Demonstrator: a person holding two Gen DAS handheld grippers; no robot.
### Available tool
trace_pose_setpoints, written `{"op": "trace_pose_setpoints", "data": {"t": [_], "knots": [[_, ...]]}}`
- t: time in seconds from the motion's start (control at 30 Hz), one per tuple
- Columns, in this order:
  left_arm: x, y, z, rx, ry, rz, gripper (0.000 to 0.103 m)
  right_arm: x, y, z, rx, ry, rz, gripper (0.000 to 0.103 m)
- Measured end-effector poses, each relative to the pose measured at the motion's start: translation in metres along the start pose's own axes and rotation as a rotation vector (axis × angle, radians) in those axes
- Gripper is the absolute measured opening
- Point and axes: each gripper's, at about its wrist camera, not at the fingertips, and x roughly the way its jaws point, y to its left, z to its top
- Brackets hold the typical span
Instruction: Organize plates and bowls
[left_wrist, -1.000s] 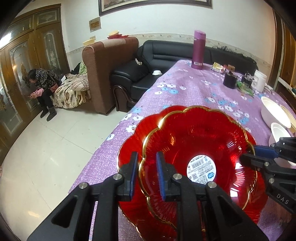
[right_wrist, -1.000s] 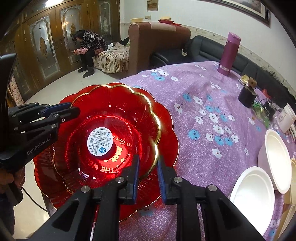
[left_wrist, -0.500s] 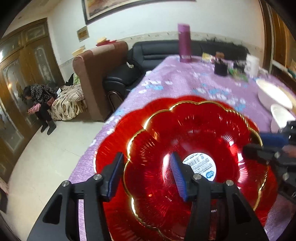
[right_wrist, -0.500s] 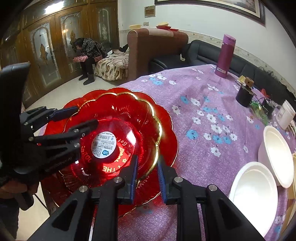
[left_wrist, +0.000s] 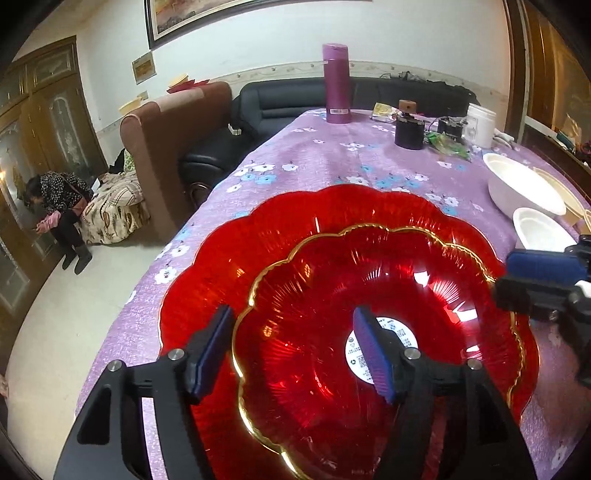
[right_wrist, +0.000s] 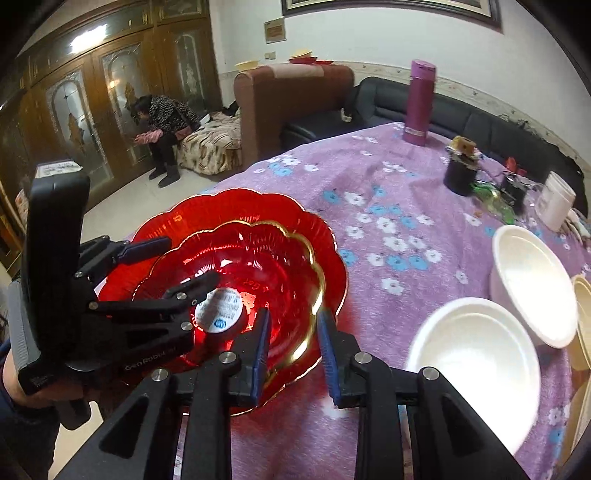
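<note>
Left tongs (right_wrist: 184, 262), stamped "GenRobot", straddle barcode-stickered red dish (right_wrist: 280, 266)

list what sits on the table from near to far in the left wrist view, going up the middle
small red plate → large red plate → black jar → purple flask

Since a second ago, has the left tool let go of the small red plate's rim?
Yes. The left tool has just been opening; its pads now stand clear of the small red plate, whose gold rim lies between them, resting in the large red plate.
</note>
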Motion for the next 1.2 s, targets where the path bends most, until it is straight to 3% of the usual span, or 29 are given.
{"op": "trace_pose_setpoints", "data": {"t": [0.47,0.6,0.8,0.9,1.07,1.2], "knots": [[0.002,-0.002,0.009,-0.069,0.041,-0.021,0.07,-0.044,-0.044,-0.014,0.13,-0.083,0.019,0.032],[-0.018,-0.003,0.004,-0.116,0.046,-0.064,0.076,-0.07,-0.061,-0.024,0.157,-0.123,0.005,0.049],[-0.039,-0.008,0.001,-0.153,0.027,-0.068,0.078,-0.1,-0.086,-0.039,0.22,-0.174,0.001,0.05],[-0.043,-0.006,0.006,-0.153,-0.025,-0.011,0.078,-0.11,-0.095,-0.044,0.248,-0.191,0.017,0.05],[-0.035,0.005,0.017,-0.171,-0.018,0.033,0.078,-0.116,-0.103,-0.054,0.277,-0.202,0.035,0.051],[-0.052,-0.003,0.017,-0.172,-0.033,-0.063,0.079,-0.119,-0.111,-0.062,0.306,-0.205,0.033,0.051]]}}
